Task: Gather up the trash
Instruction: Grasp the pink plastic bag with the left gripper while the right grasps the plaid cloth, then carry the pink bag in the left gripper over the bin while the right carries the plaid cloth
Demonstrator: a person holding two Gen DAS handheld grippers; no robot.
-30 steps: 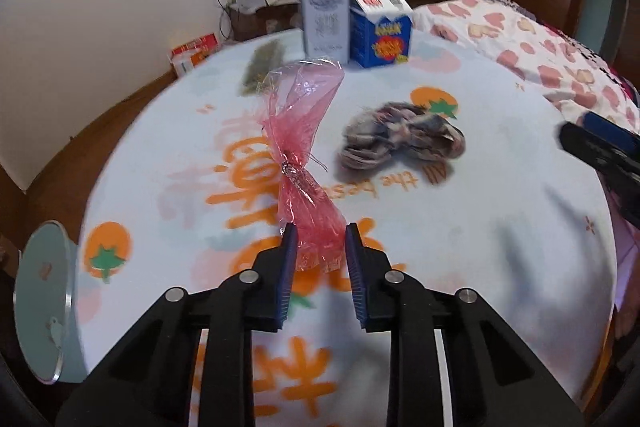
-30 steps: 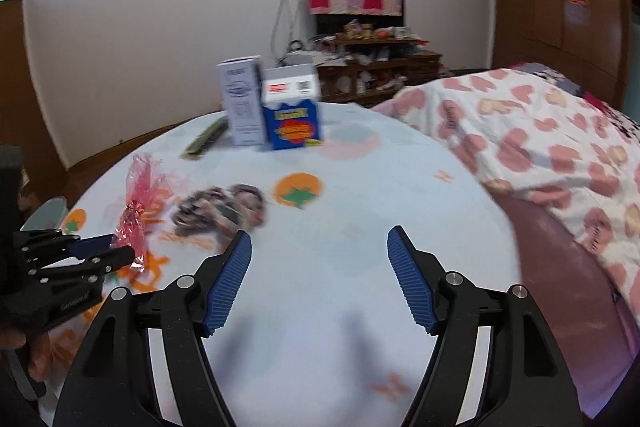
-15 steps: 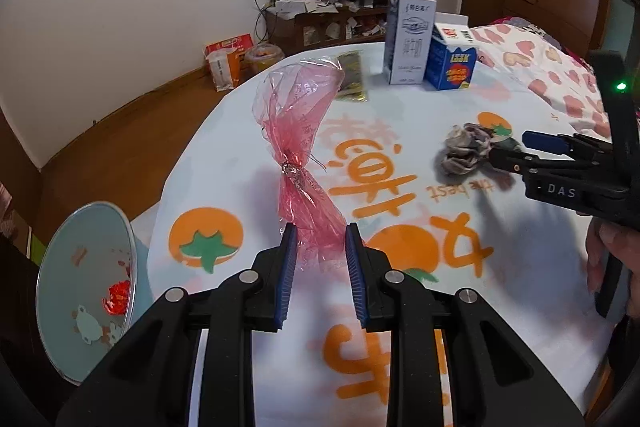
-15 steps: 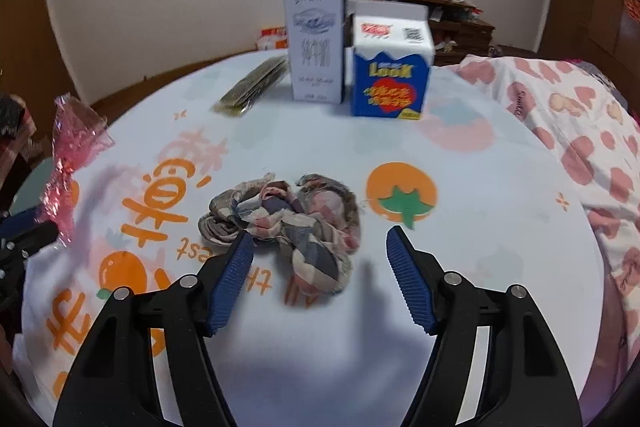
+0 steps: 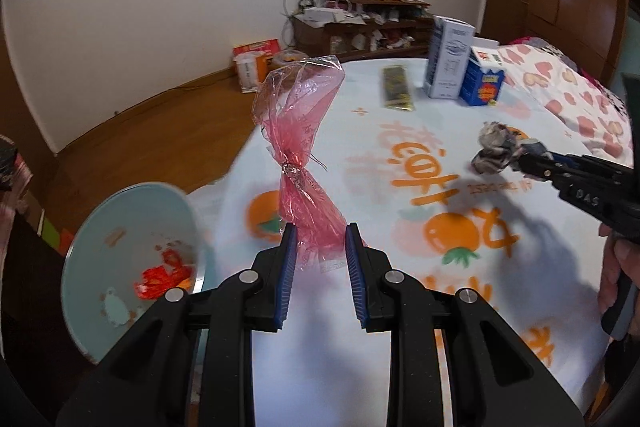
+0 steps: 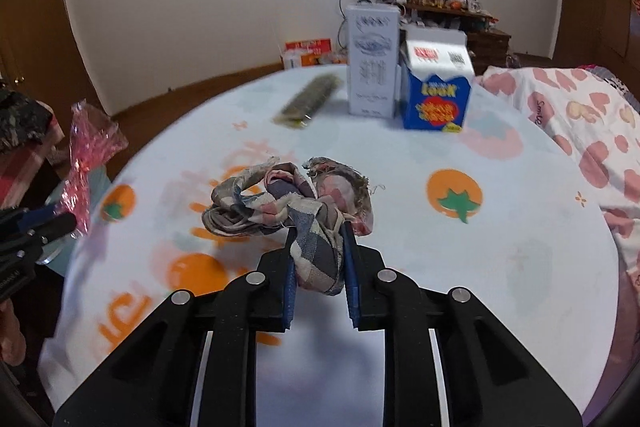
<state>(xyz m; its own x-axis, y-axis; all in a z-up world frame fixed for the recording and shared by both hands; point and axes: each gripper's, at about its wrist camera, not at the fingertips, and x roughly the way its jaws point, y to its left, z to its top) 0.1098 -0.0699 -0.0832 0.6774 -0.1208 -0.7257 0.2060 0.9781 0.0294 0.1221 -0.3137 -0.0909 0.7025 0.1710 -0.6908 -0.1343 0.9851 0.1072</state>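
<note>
My left gripper [image 5: 319,241] is shut on the lower end of a pink cellophane wrapper [image 5: 301,151], which stands up from the jaws over the table's left edge. A light blue trash bin [image 5: 120,267] with red scraps inside sits low at the left, beside the table. My right gripper [image 6: 318,249] has its jaws closing on a crumpled checked cloth scrap [image 6: 280,203], and the pads press on its near fold. In the left wrist view the right gripper [image 5: 532,157] holds that cloth [image 5: 494,149] at the right.
The round table [image 6: 520,267] has a pale cloth with orange fruit prints. Toward its far side stand a white carton [image 6: 372,59] and a blue carton [image 6: 436,87], with a flat dark packet [image 6: 312,99] lying to their left. A bed with a heart-print cover [image 6: 580,123] borders the right.
The right gripper closed in on the checked cloth and shut on it. The left gripper carried the pink wrapper leftward toward the table edge, so the blue bin came further into view.
</note>
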